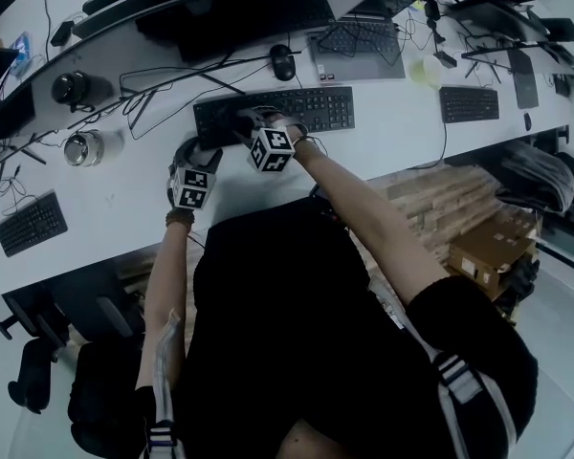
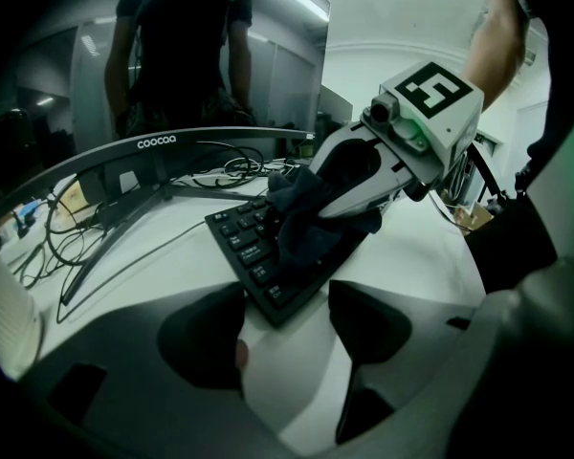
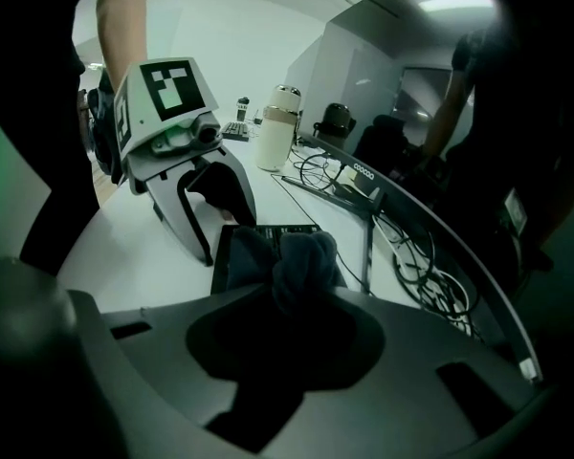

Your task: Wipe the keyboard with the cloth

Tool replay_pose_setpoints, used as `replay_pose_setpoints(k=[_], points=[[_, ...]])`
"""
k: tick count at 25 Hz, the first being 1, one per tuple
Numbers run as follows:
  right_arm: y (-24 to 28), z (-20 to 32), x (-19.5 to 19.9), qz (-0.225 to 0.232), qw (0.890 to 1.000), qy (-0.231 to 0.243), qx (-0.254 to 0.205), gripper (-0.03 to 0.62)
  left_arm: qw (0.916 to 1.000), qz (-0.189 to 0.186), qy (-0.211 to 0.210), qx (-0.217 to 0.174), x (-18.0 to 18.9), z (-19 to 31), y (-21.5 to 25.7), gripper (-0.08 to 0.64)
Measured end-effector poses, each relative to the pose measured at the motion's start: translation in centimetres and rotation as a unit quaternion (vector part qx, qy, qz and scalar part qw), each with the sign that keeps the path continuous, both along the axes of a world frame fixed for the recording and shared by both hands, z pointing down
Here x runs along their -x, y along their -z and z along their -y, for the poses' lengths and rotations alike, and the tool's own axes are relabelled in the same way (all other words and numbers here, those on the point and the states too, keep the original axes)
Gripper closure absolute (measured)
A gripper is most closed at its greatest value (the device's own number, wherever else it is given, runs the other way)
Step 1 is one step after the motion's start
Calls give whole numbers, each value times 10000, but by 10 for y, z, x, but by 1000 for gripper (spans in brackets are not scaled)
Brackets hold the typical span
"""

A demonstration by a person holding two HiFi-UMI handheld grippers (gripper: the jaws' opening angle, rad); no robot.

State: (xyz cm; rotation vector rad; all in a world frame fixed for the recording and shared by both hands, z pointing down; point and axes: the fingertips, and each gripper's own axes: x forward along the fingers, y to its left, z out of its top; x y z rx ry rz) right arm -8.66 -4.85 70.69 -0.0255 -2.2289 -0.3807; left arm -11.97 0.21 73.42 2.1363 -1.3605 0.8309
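A black keyboard (image 1: 297,109) lies on the white desk (image 1: 383,142), in front of a curved monitor. My right gripper (image 1: 246,127) is over the keyboard's left part, shut on a dark bunched cloth (image 3: 301,256) that rests on the keys (image 2: 247,245). The left gripper view shows that cloth (image 2: 301,220) hanging from the right gripper (image 2: 337,220) onto the keyboard. My left gripper (image 2: 287,325) stands open on the desk at the keyboard's left end. The keyboard's near corner reaches into the gap, and neither pad touches it. The right gripper view shows the left gripper (image 3: 218,226) beside the keyboard (image 3: 231,251).
A curved monitor (image 2: 163,146) on a stand rises behind the keyboard, with loose cables (image 3: 416,256) round its foot. A mouse (image 1: 283,62), other keyboards (image 1: 31,223) (image 1: 469,103) and a white flask (image 3: 277,127) are also on the desk. Cardboard boxes (image 1: 483,247) lie on the floor.
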Motion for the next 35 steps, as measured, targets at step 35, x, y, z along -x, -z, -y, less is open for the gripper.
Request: replay_pose_setpoints(k=[35], points=[[83, 121, -211, 801, 9359, -3374, 619, 514, 10000, 31, -12, -15, 3, -2, -1, 288]])
